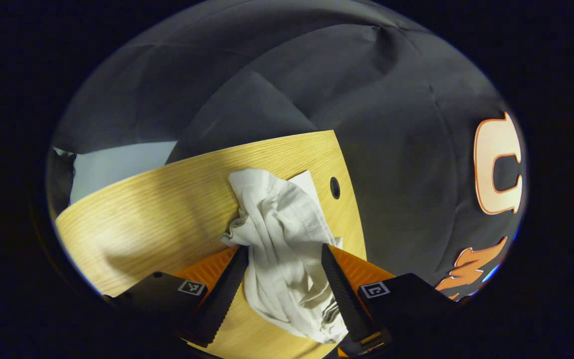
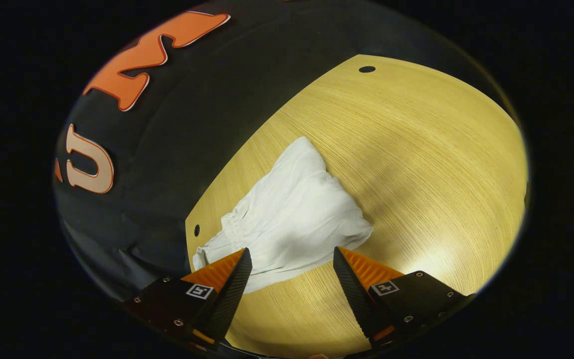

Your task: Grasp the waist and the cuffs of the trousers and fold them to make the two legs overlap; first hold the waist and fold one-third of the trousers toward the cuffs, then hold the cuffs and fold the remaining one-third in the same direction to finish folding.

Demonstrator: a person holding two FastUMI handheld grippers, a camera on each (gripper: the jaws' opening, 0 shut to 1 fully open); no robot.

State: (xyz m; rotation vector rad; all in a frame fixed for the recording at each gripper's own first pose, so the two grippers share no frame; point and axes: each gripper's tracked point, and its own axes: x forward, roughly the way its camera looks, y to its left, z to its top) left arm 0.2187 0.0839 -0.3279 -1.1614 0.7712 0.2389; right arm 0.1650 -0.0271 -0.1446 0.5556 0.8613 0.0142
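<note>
Light wood-grain tabletop (image 2: 416, 164) | crumpled white cotton trousers (image 2: 292, 219) bunched near its edge, no fold made | left hand-held gripper (image 1: 283, 271) and right hand-held gripper (image 2: 292, 271) both spread apart, clamping nothing.

A recording booth: black cloth walls (image 1: 317, 89) close around a bare wooden table (image 2: 416, 149).

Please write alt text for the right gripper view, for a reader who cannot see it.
White trousers lie bunched on a wooden table, just ahead of the open right gripper, which holds nothing.
</note>
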